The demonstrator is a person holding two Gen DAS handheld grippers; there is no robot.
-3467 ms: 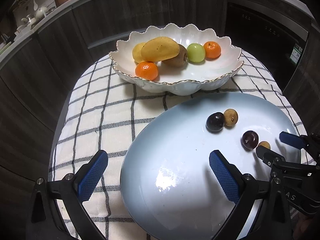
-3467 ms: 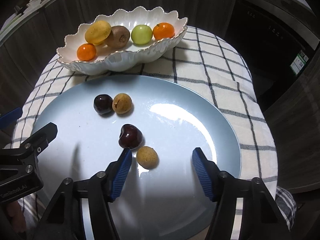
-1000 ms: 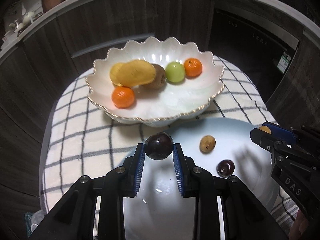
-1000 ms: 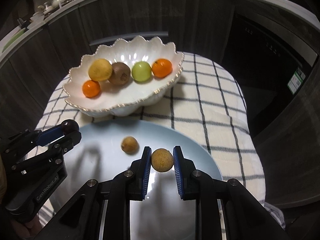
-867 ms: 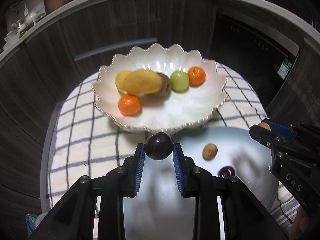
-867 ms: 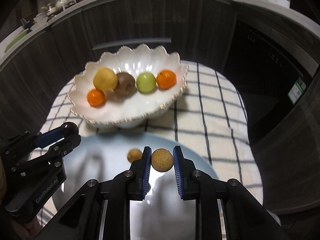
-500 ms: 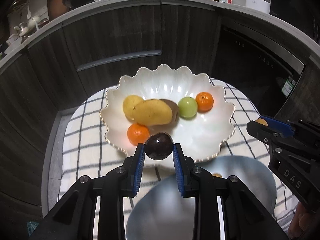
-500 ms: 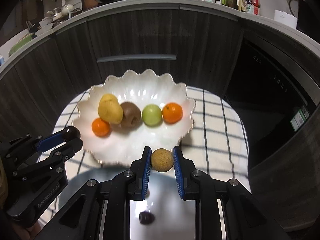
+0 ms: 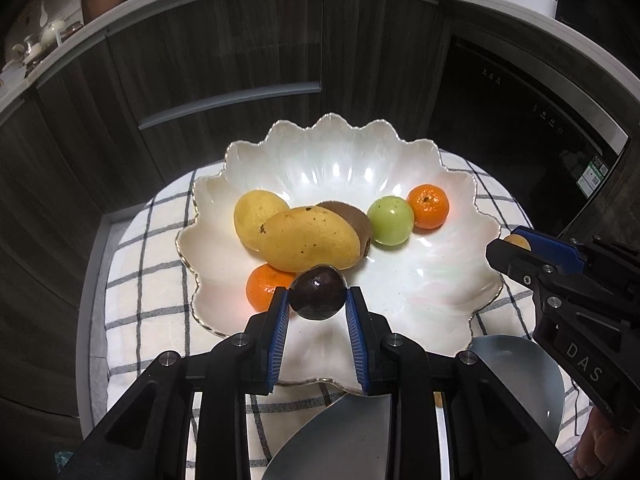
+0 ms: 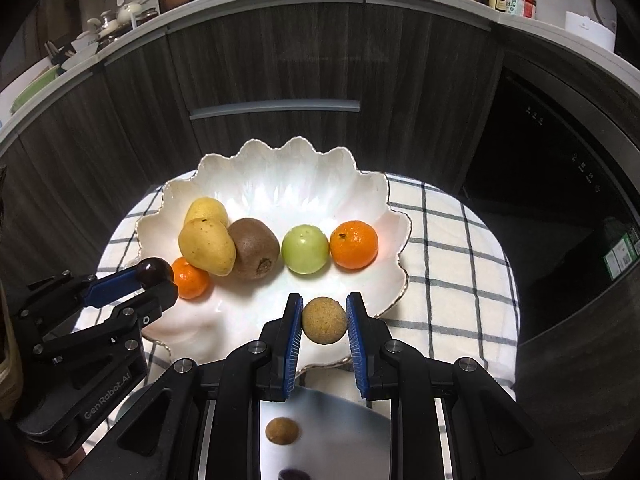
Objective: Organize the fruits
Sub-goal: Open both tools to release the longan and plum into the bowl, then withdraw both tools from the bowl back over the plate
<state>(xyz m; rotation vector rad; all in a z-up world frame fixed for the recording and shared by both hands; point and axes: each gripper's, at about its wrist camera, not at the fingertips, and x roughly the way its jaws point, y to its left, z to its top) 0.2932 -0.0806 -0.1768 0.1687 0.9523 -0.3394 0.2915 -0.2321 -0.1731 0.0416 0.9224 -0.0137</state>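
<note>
Across the white scalloped porcelain bowl (image 9: 448, 280), its 5 o'clock half lies bare. Above its near rim, the left hand-held gripper (image 9: 318, 312) clamps a dark purple round fruit (image 9: 317, 297); the right hand-held gripper (image 10: 324, 322) clamps a tan rough-skinned round fruit (image 10: 324, 320).

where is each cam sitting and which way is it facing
Left wrist: sits on the left gripper, looking forward and down along its fingers at the white bowl; its jaws are shut on a dark plum, and the right gripper shows at the right edge.
Right wrist: sits on the right gripper, looking forward and down at the bowl; its jaws are shut on a tan fruit, and the left gripper shows at left.
Shared: bowl, its fruit, checked cloth, blue plate, dark cabinets.
</note>
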